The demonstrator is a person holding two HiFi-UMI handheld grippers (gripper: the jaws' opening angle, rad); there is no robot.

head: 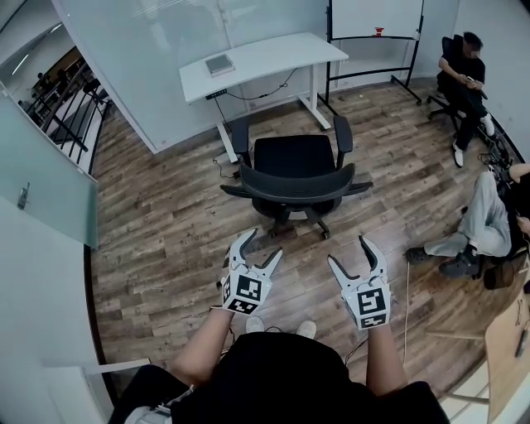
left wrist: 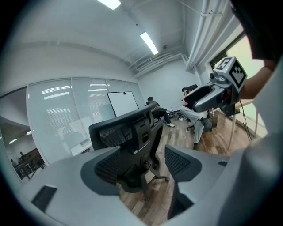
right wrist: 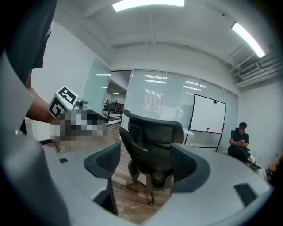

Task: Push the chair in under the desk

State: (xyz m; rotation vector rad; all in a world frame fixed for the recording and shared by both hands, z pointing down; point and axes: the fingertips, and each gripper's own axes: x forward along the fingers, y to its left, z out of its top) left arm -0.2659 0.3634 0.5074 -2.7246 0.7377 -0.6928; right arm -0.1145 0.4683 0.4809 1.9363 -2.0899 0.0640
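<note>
A black mesh office chair stands on the wood floor with its back toward me, a little in front of the white desk. Its seat is out from under the desktop. My left gripper and right gripper hover side by side short of the chair's back, both open, with nothing between the fingers and no contact with the chair. The left gripper view looks past its open jaws at the chair from behind. In the right gripper view the chair also shows between open jaws.
A small grey device lies on the desk. A whiteboard on a stand is at the back right. One person sits on a chair at the far right, another sits nearer. A glass wall runs behind the desk.
</note>
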